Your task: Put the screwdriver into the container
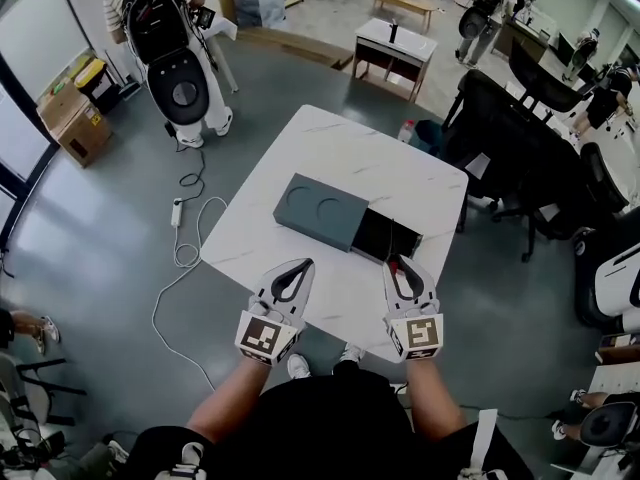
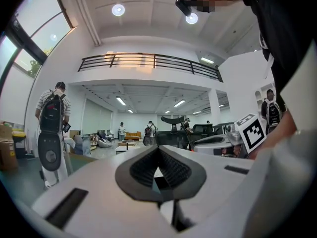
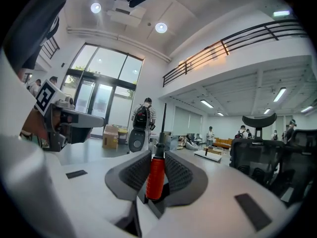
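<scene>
A dark grey container lies on the white marble table, and its black drawer is pulled out toward the right. My right gripper hovers at the drawer's near edge, shut on a screwdriver. In the right gripper view the red handle stands upright between the pads and the thin black shaft points up past my right gripper. My left gripper is over the table's near part, in front of the container. Its tips meet with nothing between them.
A person with a backpack stands by a white machine beyond the table. Cardboard boxes sit at the left, and cables trail on the floor. Black office chairs crowd the right side. A bottle stands near the table's far corner.
</scene>
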Available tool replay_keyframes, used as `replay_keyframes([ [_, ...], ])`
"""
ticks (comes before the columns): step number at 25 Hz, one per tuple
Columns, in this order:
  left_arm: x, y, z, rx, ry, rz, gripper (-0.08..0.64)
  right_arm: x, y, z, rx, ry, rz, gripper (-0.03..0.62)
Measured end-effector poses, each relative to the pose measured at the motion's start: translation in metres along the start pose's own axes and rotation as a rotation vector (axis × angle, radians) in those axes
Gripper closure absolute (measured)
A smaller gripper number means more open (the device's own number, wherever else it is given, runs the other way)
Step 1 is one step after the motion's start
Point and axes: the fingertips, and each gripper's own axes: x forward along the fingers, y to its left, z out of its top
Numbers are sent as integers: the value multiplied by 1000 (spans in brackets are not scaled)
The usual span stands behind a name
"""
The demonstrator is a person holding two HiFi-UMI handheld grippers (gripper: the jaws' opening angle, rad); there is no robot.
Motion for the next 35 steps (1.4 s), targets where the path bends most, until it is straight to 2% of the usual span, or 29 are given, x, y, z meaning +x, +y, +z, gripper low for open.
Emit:
replay_keyframes([
  [8,42,-2,-5,10,7,-10,555,19,-43,-48,-40,109,9,492],
  [15,54,-2,-11,12,28,-6,555,43,-48,-107,-136,253,129,492],
  [21,56,3,-12,15,38,7,555,61,-62,-165,-224,479,209,492],
  [26,52,10,-16,8,51,32,555,69,-63,-208,-370,663,326,492],
  [30,46,14,-25,1,55,40,555,76,-53,-230,-463,767,397,492],
  [35,41,21,-18,3,54,64,555,84,-51,-251,-551,876,443,492],
])
